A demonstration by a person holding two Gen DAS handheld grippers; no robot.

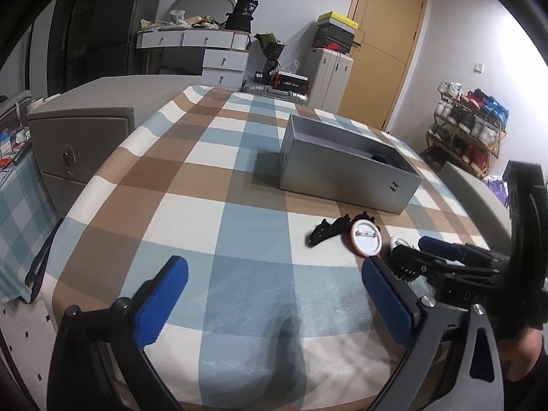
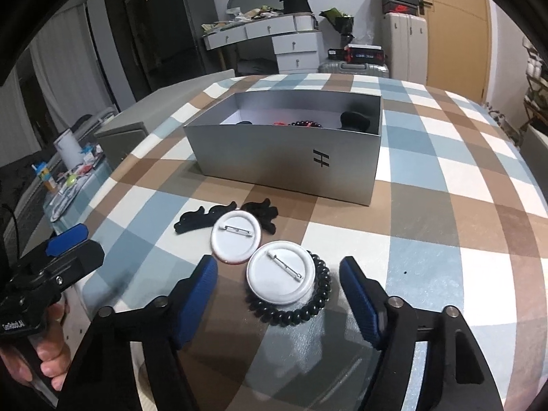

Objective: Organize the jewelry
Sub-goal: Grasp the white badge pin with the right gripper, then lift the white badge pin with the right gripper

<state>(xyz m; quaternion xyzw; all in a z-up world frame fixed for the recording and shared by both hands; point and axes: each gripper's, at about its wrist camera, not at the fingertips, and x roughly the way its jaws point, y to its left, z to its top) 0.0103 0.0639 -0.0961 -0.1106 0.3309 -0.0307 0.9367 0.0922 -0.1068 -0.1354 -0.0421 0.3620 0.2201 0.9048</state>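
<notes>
Nearest, my right gripper (image 2: 278,294) has jaws apart around a badge (image 2: 281,273) lying on a bead bracelet (image 2: 308,311), pads not touching. My left gripper (image 1: 274,294) gapes over bare cloth (image 1: 239,226). Beyond: second badge (image 2: 235,235), black clips (image 2: 195,221), then the box (image 2: 284,161).

Blue, brown and white checked tablecloth (image 2: 445,178), white drawered vanity desk (image 2: 274,34), tan wooden door (image 1: 383,41), wooden shoe rack (image 1: 469,130), pale suitcase (image 2: 407,44)
</notes>
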